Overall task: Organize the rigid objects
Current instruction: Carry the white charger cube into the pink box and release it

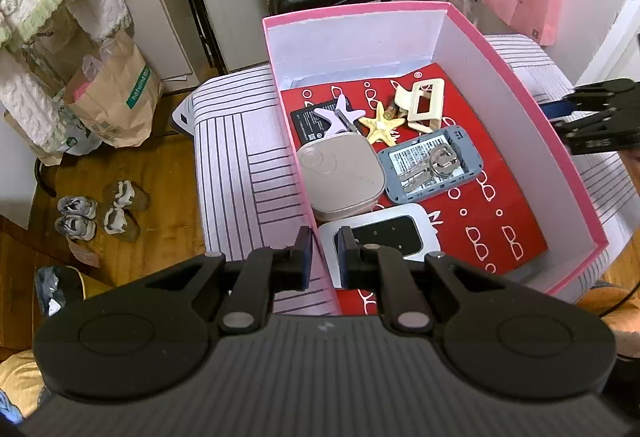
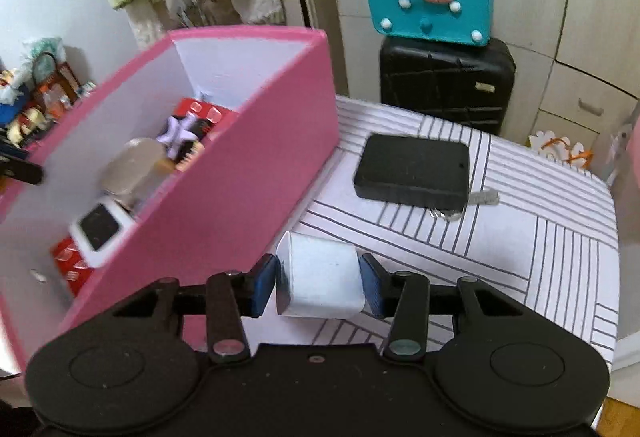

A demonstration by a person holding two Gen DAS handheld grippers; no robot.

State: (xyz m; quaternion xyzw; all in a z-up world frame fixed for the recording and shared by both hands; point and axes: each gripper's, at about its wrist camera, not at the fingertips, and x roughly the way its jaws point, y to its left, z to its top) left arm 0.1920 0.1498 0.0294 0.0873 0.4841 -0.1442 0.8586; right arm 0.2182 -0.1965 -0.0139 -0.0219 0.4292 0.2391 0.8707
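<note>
- Striped bench [image 2: 520,237]: fills the right half of the right wrist view and carries all items below.
- Pink box [image 1: 560,141]: centre of the left wrist view, open-topped, red patterned sheet [image 1: 480,205] on its floor.
- Left gripper [image 1: 325,253]: lower centre of the left wrist view, fingers pinched on the box's near-left wall.
- Right gripper [image 2: 320,283]: lower centre of the right wrist view, fingers clamped on a white cube [image 2: 324,285], just right of the box.
- Black flat case [image 2: 412,169]: centre right on the bench, well apart from the box.
- Box contents: beige square case [image 1: 340,181], white device [image 1: 384,237], grey device [image 1: 432,165], yellow starfish [image 1: 382,125], cream clip [image 1: 424,103].
</note>
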